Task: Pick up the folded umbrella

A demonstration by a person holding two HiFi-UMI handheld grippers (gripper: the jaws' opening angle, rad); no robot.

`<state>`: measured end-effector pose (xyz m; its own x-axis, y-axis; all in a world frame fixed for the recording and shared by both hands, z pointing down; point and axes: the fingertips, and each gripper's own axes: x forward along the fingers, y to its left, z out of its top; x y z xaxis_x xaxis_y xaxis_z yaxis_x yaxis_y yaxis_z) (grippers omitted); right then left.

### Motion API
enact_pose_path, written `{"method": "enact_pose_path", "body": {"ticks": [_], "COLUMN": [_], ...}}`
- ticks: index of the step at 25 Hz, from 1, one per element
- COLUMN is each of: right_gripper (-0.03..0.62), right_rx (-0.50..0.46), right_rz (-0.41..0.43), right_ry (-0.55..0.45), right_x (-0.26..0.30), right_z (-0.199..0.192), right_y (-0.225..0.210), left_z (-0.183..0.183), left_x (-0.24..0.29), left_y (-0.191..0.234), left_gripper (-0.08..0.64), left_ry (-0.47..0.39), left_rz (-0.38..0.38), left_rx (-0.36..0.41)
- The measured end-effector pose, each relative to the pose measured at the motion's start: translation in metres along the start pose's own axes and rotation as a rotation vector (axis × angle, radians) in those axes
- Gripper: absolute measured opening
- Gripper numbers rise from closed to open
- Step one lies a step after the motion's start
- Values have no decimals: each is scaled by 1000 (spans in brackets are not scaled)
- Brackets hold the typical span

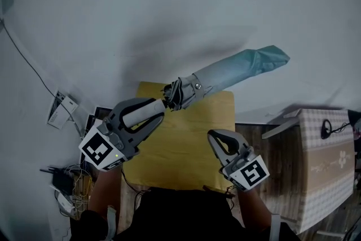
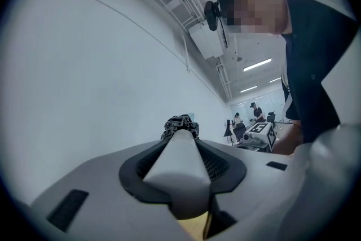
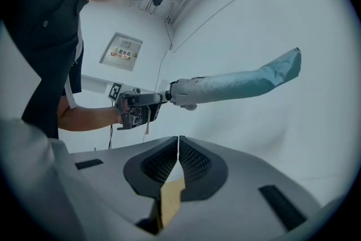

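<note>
Folded light-blue fabric umbrella (image 1: 228, 71) held off the yellow wooden table (image 1: 189, 149)

Head view: left gripper (image 1: 158, 109) has its pale handle (image 1: 138, 114), right gripper (image 1: 216, 141) nearby. Left gripper view: jaws clamped on the handle. Right gripper view: jaws pressed together, nothing between, umbrella ahead.

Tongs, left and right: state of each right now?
Left tongs: closed on the white handle of the pale blue folded fabric umbrella.
Right tongs: closed, empty.

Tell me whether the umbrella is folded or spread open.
Folded: the umbrella is a narrow closed roll, its fabric gathered tight, clamped at one end by the left gripper.
</note>
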<state>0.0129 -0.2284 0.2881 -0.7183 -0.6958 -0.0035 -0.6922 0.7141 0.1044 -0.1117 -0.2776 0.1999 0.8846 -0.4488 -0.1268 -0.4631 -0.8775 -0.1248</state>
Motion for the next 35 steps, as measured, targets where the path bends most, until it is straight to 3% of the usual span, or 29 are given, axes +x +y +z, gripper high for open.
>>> {"method": "enact_pose_path", "body": {"ticks": [3, 7, 14, 24, 35], "right_gripper": [20, 20, 20, 20, 20], "right_rx": [-34, -5, -8, -18, 4], "right_rz": [-8, -44, -50, -53, -59], "right_ry": [-9, -78, -91, -106, -80], "right_x": [-6, -8, -16, -9, -12], "right_z": [10, 32, 39, 47, 33], "right_y": [-3, -6, -12, -20, -25], "left_z": [14, 28, 55, 62, 50], "left_x": [-1, -3, -6, -7, -7], "left_y": [-4, -7, -15, -15, -12], "left_gripper": [152, 152, 152, 152, 152], "left_ry": [-25, -58, -116, -127, -133], "left_rz": [0, -10, -13, -24, -28], "left_rx": [-9, -27, -26, -13, -66]}}
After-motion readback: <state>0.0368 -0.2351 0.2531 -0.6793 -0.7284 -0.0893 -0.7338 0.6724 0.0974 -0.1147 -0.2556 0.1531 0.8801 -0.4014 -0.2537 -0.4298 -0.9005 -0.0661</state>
